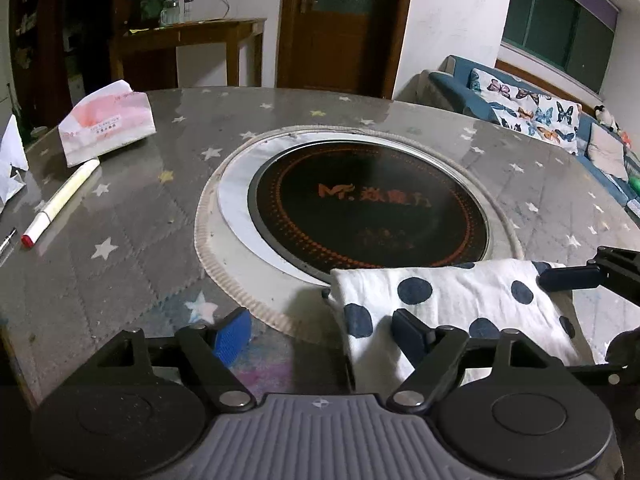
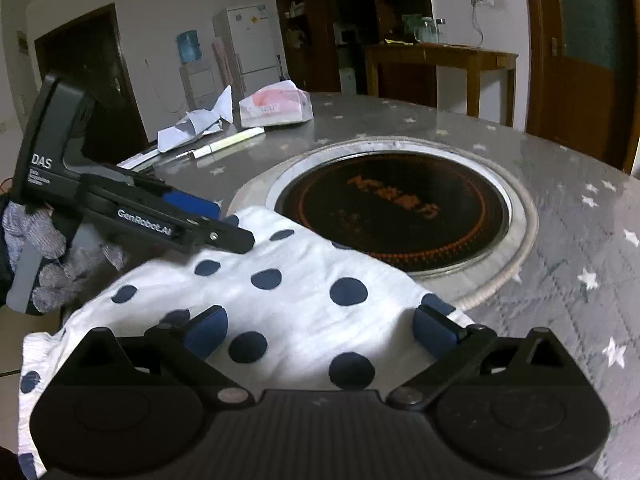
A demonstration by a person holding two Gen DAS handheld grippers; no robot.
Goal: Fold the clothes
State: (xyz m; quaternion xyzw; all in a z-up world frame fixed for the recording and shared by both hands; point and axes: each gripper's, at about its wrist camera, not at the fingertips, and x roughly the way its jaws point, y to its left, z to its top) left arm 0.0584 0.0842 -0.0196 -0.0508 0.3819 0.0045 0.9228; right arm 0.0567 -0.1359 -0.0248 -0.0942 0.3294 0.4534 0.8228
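The white cloth with dark blue dots is lying folded on the grey starred tabletop, its far edge reaching over the rim of the round black cooktop. The right gripper is standing wide open above the cloth, gripping nothing. The left gripper is also released; its right finger is lying over the cloth's left edge and its left finger over bare tabletop.

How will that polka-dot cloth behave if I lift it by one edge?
Likely floppy: the polka-dot cloth lies in soft folds and would probably sag and unfold. It looks thin and light. Its far edge overlaps the round cooktop, so it may drag there.
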